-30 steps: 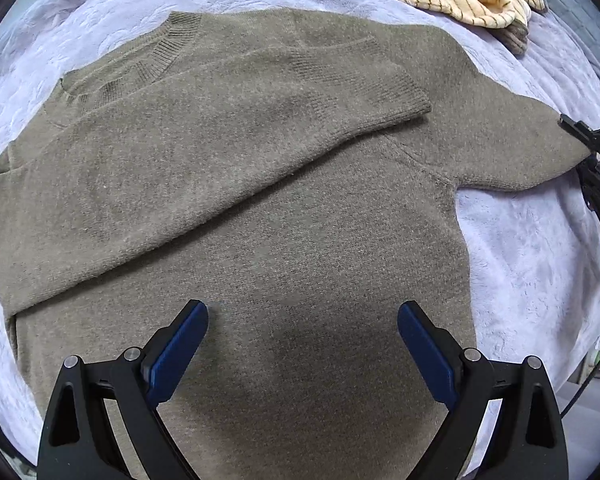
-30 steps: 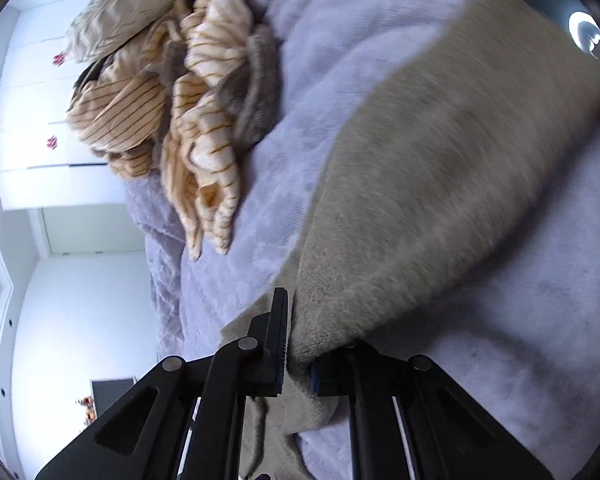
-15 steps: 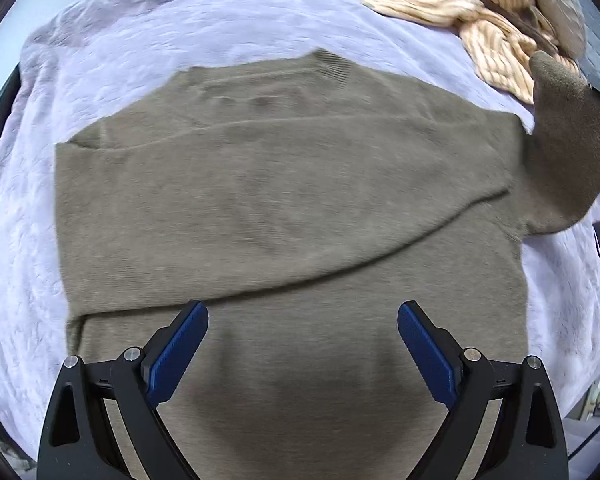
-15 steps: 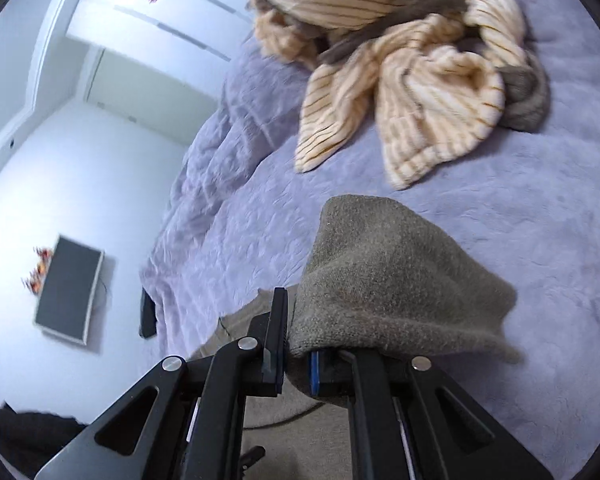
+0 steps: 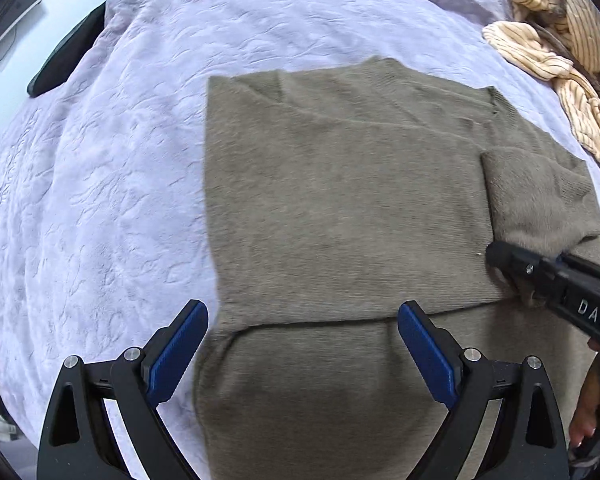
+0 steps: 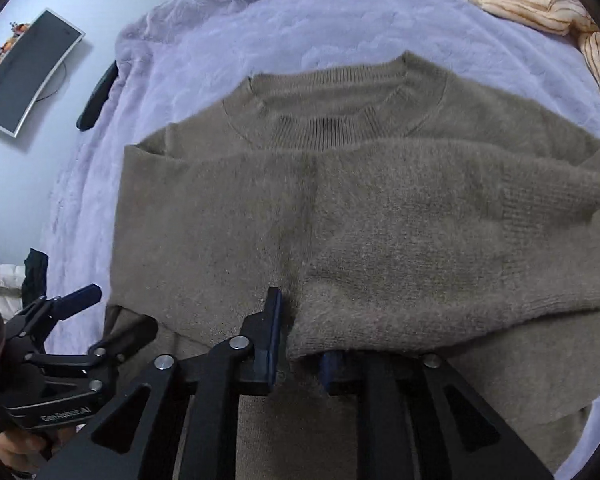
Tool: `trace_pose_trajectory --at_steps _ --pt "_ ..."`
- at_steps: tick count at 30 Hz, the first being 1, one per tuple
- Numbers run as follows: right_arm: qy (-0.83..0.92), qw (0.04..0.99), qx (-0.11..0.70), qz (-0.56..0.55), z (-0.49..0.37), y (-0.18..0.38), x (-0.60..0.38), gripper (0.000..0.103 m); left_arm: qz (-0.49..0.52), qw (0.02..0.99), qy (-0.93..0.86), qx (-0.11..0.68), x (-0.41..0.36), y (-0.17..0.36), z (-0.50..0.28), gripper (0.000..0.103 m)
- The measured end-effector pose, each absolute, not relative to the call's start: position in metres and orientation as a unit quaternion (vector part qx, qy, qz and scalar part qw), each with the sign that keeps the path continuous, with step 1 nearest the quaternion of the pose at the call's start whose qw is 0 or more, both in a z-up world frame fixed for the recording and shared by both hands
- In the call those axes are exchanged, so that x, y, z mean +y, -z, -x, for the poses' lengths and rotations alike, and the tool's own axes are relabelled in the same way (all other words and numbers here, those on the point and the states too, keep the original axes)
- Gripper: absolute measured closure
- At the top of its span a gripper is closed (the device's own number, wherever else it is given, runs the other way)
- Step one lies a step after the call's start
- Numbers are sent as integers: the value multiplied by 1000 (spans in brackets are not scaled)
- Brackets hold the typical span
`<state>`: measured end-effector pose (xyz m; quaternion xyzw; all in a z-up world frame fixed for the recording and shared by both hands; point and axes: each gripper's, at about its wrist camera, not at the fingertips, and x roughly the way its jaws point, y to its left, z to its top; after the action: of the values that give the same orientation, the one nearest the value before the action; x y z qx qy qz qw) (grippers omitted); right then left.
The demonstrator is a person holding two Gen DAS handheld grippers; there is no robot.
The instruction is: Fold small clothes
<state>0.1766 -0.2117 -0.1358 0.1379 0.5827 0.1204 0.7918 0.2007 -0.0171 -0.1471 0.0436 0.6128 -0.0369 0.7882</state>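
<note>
The olive sweater [image 6: 260, 216] lies flat on the bed [image 5: 100, 200]. The right hand-held gripper [image 6: 296, 344] pinches its sleeve cuff [image 6: 440, 248], apparently laying it across the chest; the left hand-held gripper [image 5: 300, 344] hovers spread, empty.

An olive-brown knitted sweater [image 6: 340, 216] is laid flat on the lavender bedspread [image 5: 100, 200], near its middle, the ribbed round neckline [image 6: 332, 128] turned toward the far edge. Both sleeves are folded across the chest; the ribbed cuff [image 6: 556, 204] of the upper sleeve is seen at the right side.
</note>
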Motion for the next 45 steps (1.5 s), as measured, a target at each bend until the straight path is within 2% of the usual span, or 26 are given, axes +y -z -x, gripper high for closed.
trace_pose_trajectory --at_steps 1,3,4,7,15,16,17,18,21,26,29,31,32,34,35,36,39,45 --pt "-120 793 578 -151 -173 137 -213 69 -42 788 37 613 -14 149 -201 7" --pt "-124 790 577 -167 -171 131 -215 48 -39 788 38 614 -8 151 -201 7" --pt "-126 789 579 -166 -168 126 -215 45 -38 787 39 615 -7 152 -201 7" --pt "-122 793 571 -177 -163 110 -223 45 -32 780 44 623 -5 159 -199 7" --pt "-10 743 518 -425 -152 131 -319 45 -24 782 51 620 4 156 -190 7" --pt "0 728 502 -468 -150 138 -328 46 -21 783 51 620 7 155 -189 7" --pt "7 714 484 -505 -148 143 -335 67 -18 784 49 619 10 153 -187 7" --pt "13 709 474 -521 -148 144 -338 95 -14 786 47 616 14 151 -186 7" --pt "1 750 473 -463 -164 121 -321 95 -7 793 39 608 27 143 -183 7" --pt "-112 832 502 -209 -202 70 -206 95 12 801 17 598 61 135 -176 7" --pt "-161 835 519 -86 -207 76 -133 95 20 801 -4 599 93 134 -170 7" --pt "-176 825 536 -26 -203 93 -93 90 27 799 -18 600 112 135 -168 7" --pt "-177 820 544 -5 -201 100 -81 84 32 799 -23 600 122 134 -166 7" --pt "-191 804 563 25 -187 113 -66 69 41 799 -28 599 143 133 -163 7" --pt "-201 796 570 34 -179 117 -59 53 45 800 -24 598 151 131 -163 7" --pt "-207 795 570 37 -169 115 -59 43 51 802 -12 596 157 129 -161 7" --pt "-209 792 573 9 -151 104 -74 41 73 804 40 589 161 119 -163 7" --pt "-128 768 600 -182 -148 96 -181 41 104 783 157 592 117 116 -185 7"
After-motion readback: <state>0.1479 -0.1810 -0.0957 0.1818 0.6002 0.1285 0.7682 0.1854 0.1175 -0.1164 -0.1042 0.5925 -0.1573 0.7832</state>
